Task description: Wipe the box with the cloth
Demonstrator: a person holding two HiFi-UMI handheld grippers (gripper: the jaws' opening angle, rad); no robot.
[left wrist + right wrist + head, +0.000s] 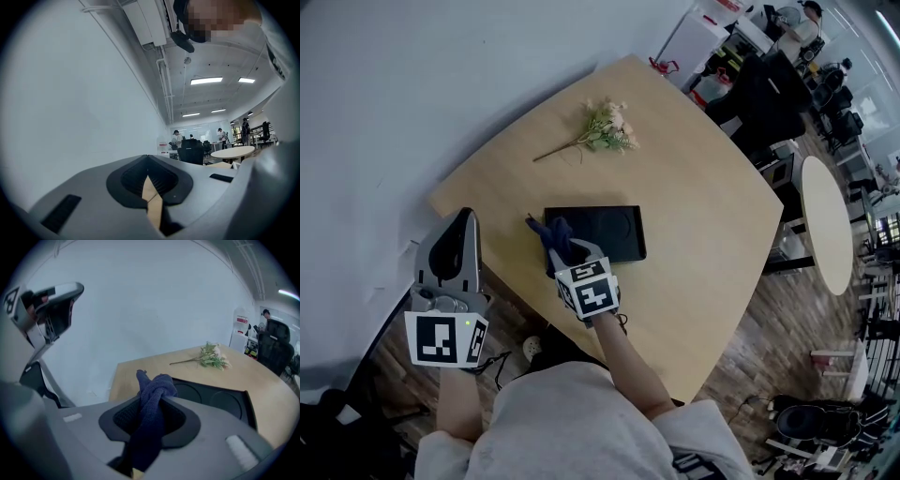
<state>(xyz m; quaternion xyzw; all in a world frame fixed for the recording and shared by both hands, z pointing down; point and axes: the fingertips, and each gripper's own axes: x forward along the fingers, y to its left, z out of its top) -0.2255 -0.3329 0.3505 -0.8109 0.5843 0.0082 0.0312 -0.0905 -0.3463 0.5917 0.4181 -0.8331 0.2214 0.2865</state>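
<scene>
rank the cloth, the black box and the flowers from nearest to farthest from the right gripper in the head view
1. cloth: clamped in the right gripper itself.
2. box: just beyond the jaws.
3. flowers: well beyond the box.

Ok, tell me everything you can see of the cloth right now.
The cloth is dark blue, with a coarse woven look, bunched into a twisted wad. The right gripper is shut on it; one end sticks out past the jaws, the rest hangs between them. It sits over the left end of the black box; contact can't be confirmed.
</scene>
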